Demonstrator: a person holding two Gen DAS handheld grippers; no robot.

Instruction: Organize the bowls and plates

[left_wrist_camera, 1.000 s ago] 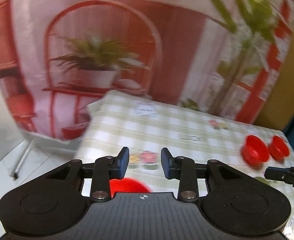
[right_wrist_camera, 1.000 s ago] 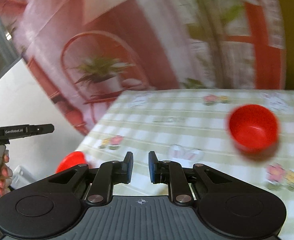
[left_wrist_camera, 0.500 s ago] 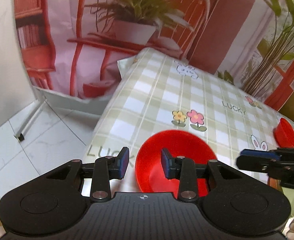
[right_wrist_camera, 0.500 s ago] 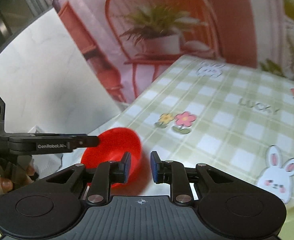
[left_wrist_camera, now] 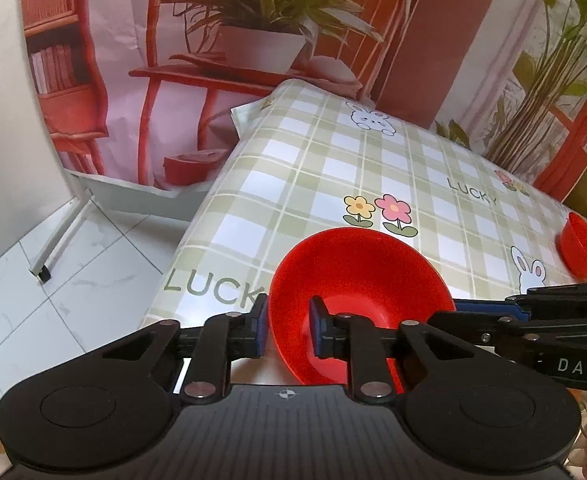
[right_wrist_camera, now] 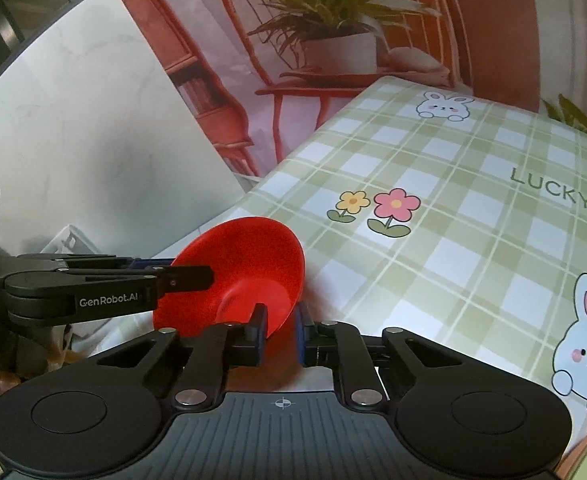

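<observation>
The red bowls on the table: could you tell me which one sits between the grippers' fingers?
The near red bowl by the table's front-left corner; the other red bowl sits apart, far right.

Glossy red plastic bowl

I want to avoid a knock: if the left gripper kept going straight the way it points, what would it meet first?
The left gripper already straddles the near rim of the red bowl, so it would likely push deeper onto the bowl wall first; beyond lies the checked tablecloth.
</observation>
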